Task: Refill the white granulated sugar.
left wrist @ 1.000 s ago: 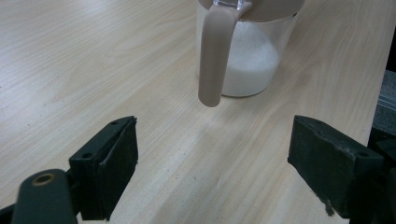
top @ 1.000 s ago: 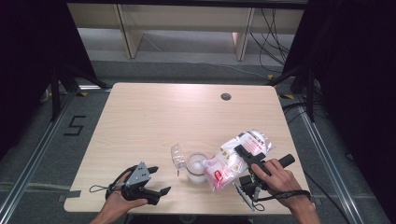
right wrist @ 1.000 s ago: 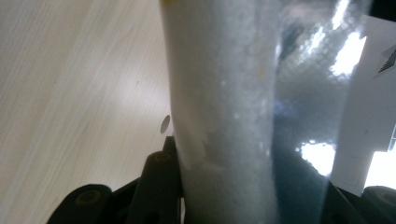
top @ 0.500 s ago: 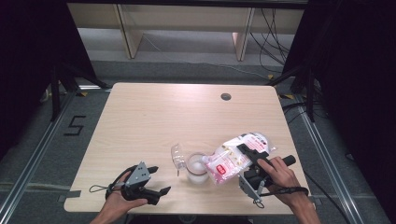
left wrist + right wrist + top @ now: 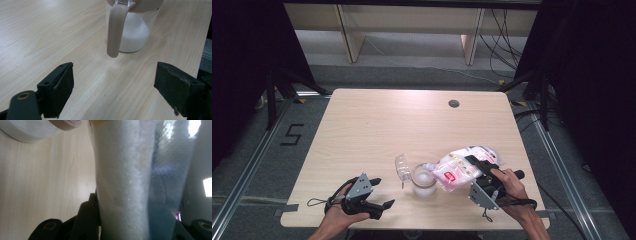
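Right tool (image 5: 476,167), clamped on the bag of white granules (image 5: 459,167), has tipped it leftward over the jar (image 5: 424,181) at lower centre; pouring seems underway. Left tool (image 5: 379,192) waits open.

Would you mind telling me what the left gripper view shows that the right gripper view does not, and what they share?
Left gripper view: the left gripper with its jaws wide apart and nothing between them, and the beige scoop handle hanging down the jar's side. Right gripper view: the clear bag of white granules pressed between the right gripper jaws. Both: the jar and the wooden table.
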Demonstrator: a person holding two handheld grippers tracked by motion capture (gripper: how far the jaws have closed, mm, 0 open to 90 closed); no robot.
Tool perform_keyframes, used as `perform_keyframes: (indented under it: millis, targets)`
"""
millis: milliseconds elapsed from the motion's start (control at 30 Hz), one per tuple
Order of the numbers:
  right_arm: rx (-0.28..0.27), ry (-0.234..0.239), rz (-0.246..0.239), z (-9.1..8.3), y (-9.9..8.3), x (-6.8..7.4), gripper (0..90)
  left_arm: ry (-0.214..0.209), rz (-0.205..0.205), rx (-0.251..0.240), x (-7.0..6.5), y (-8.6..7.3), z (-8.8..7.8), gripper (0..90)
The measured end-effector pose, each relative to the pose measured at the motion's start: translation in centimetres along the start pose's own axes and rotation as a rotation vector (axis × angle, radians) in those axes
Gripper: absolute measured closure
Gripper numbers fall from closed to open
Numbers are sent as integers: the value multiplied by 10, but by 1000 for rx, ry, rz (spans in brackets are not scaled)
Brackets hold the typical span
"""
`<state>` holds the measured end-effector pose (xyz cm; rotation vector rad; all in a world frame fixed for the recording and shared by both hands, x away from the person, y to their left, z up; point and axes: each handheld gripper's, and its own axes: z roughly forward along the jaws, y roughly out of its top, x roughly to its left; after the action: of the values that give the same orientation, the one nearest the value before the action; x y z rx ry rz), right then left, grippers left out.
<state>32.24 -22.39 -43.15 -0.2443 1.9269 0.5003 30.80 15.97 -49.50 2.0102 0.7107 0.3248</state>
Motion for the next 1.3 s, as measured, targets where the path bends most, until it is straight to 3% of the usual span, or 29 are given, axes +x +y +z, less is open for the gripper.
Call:
perform_keyframes:
  millis: [200,267,300,333,367,400,433,467,567,633,800,933,1033,1167,1267,1300]
  targets:
    - [-16,18,149,2,-12,3,737,0,-5,-4,-1,0,0,156]
    - [-26,21,180,4,-16,2,739,-1,-5,-5,0,0,0,156]
    - [-39,16,161,5,-19,-1,740,-1,-6,-6,0,0,0,156]
    - [-36,26,242,5,-21,2,741,-6,-9,-17,0,0,1,156]
    - [-45,40,285,5,-23,3,743,-3,-10,-16,0,0,1,156]
    - [-44,44,307,5,-25,4,744,-2,-4,-3,0,0,0,156]
    - [-62,43,299,7,-27,2,745,-4,-8,-6,0,0,0,156]
    - [-52,35,349,6,-28,4,747,-3,-4,-3,0,0,0,156]
    - [-84,29,394,8,-34,5,749,-3,-4,-2,0,0,0,156]
    - [-107,40,470,9,-38,8,751,-7,-1,1,0,0,-1,156]
    - [-150,48,575,14,-44,11,755,-3,4,-4,0,1,-1,156]
    - [-187,63,701,19,-51,13,757,-7,-1,0,0,1,-1,156]
    - [-195,61,750,23,-54,14,759,-1,5,-3,1,1,-1,156]
    - [-205,92,825,30,-58,20,761,-8,-1,3,0,1,-1,156]
    - [-236,79,853,35,-64,20,761,-7,0,0,0,1,-1,156]
    - [-239,78,888,35,-65,21,762,-6,-1,1,0,1,-1,156]
